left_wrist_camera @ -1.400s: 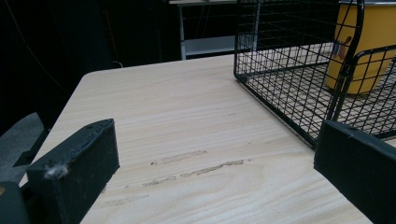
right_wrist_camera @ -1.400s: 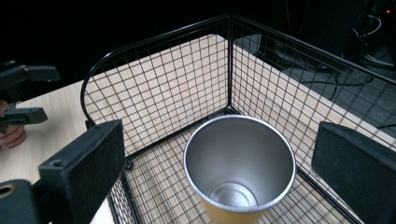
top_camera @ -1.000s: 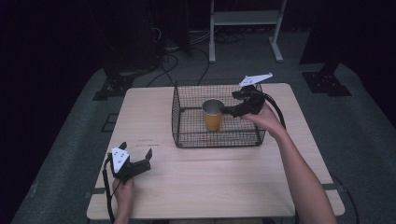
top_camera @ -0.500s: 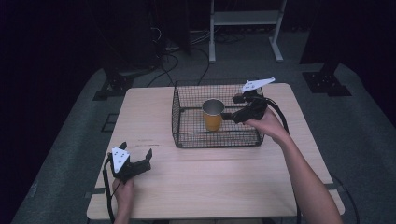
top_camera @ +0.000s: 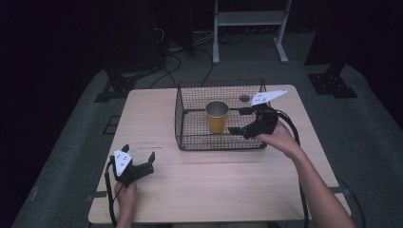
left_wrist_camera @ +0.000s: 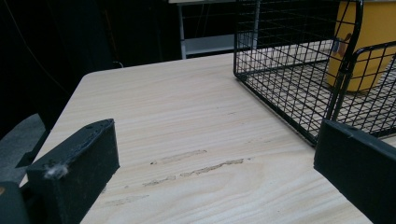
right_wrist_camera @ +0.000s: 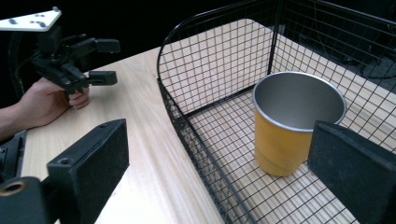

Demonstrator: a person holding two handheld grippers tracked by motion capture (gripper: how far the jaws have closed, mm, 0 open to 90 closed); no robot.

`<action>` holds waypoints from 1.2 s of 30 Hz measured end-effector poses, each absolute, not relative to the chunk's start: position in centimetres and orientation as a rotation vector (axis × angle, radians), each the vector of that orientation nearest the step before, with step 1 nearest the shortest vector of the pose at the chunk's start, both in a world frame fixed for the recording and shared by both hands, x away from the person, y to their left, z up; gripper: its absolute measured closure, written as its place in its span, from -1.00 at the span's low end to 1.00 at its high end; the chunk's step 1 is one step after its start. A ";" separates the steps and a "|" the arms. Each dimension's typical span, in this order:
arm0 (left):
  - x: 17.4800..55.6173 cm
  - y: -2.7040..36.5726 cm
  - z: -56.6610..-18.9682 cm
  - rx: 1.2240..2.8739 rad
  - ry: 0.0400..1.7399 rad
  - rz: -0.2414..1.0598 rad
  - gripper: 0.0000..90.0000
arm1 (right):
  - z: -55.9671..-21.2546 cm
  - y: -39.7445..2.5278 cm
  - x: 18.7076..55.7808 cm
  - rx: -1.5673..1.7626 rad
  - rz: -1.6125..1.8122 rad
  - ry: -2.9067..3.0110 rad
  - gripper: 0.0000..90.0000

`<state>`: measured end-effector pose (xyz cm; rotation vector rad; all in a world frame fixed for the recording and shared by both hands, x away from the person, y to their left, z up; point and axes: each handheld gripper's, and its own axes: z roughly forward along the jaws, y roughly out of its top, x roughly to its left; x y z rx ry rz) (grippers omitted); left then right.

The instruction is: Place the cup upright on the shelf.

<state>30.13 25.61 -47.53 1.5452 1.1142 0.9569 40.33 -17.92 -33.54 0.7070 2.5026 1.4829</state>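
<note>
A yellow cup (top_camera: 217, 118) with a bare metal inside stands upright in a black wire basket (top_camera: 179, 114) on the wooden table (top_camera: 214, 190). My right gripper (top_camera: 238, 120) is open over the basket's right side. Its jaws point left at the cup, a short way off it. In the right gripper view the cup (right_wrist_camera: 292, 126) stands between and beyond the two jaws, inside the basket (right_wrist_camera: 205, 70). My left gripper (top_camera: 139, 153) is open and holds nothing, low over the table's front left. The left gripper view shows the basket (left_wrist_camera: 280, 70) and cup (left_wrist_camera: 362, 42) ahead at the right.
The basket takes up the table's far middle. Bare wood lies in front of it and to its left. Beyond the table's far edge are a white shelf frame (top_camera: 247, 19) and floor cables. In the right gripper view the left gripper (right_wrist_camera: 109, 61) shows far off.
My right gripper has drawn back a little to the right and toward the near side, away from the cup. The cup, the basket and the left gripper have stayed put.
</note>
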 end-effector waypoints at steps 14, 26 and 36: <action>30.1 25.5 -47.5 1.549 1.112 0.959 -1.00 | -35.2 -19.7 37.5 0.711 1.488 2.489 -0.89; 30.1 25.6 -47.5 1.551 1.111 0.960 -1.00 | -36.5 -20.5 35.7 0.709 1.495 2.500 -0.89; 30.1 25.5 -47.5 1.552 1.111 0.961 -1.00 | -37.8 -21.4 34.4 0.722 1.511 2.503 -0.89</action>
